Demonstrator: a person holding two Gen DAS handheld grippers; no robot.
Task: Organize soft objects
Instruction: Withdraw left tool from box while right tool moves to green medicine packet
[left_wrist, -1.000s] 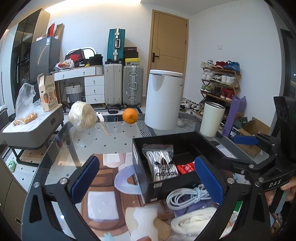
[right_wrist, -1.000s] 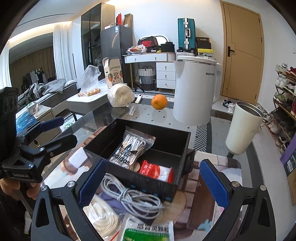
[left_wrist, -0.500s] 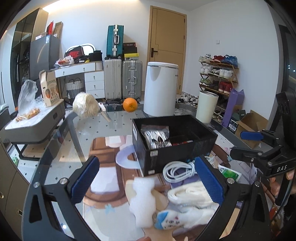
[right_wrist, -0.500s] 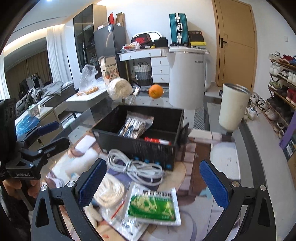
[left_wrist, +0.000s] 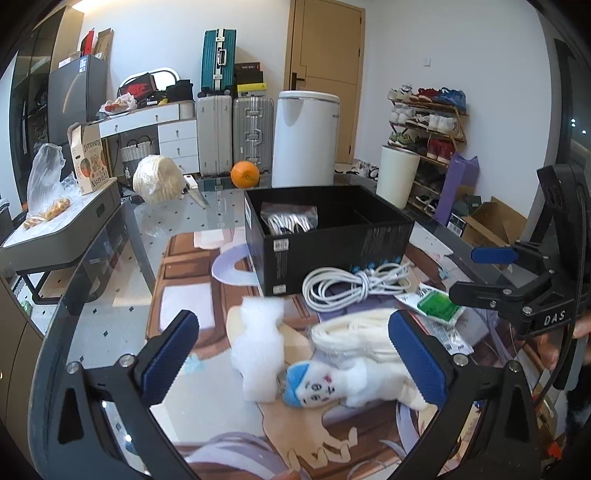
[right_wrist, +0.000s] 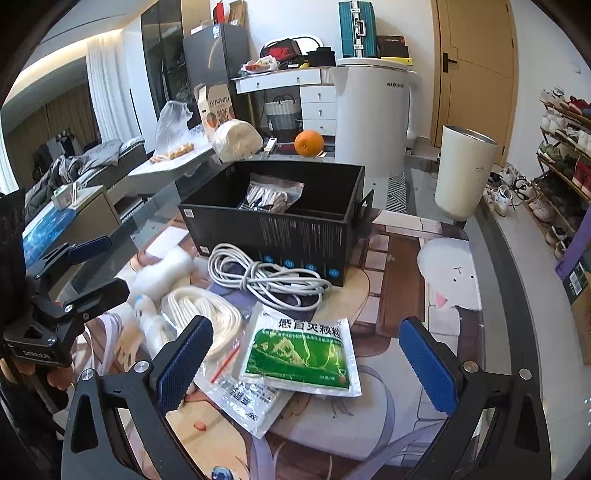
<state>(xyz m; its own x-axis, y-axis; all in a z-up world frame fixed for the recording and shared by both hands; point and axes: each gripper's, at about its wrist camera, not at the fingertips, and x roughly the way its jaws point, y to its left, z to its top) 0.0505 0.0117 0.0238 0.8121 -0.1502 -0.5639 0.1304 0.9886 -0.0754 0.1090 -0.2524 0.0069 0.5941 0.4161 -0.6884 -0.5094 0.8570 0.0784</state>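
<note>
A black box (left_wrist: 328, 236) stands on the glass table and holds a bagged white cable (left_wrist: 290, 221). In front of it lie a coiled white cable (left_wrist: 351, 290), a bundle of white rope (left_wrist: 354, 332), a white foam piece (left_wrist: 258, 350), a white plush toy with a blue cap (left_wrist: 321, 386) and a green sachet (right_wrist: 304, 350). My left gripper (left_wrist: 291, 360) is open and empty over the foam piece and plush toy. My right gripper (right_wrist: 304, 363) is open and empty over the green sachet; the box also shows in the right wrist view (right_wrist: 273, 221).
An orange (left_wrist: 244, 174), a knife (left_wrist: 195, 190) and a wrapped white bundle (left_wrist: 157, 179) lie at the table's far edge. A clear packet (right_wrist: 243, 398) lies under the sachet. A white bin (left_wrist: 304, 138) and a cream cylinder (right_wrist: 463, 171) stand on the floor beyond.
Both grippers have pulled back from the box toward the near edge of the table. The foam piece, plush toy, rope and sachet have come into view. Both stay open and empty.
</note>
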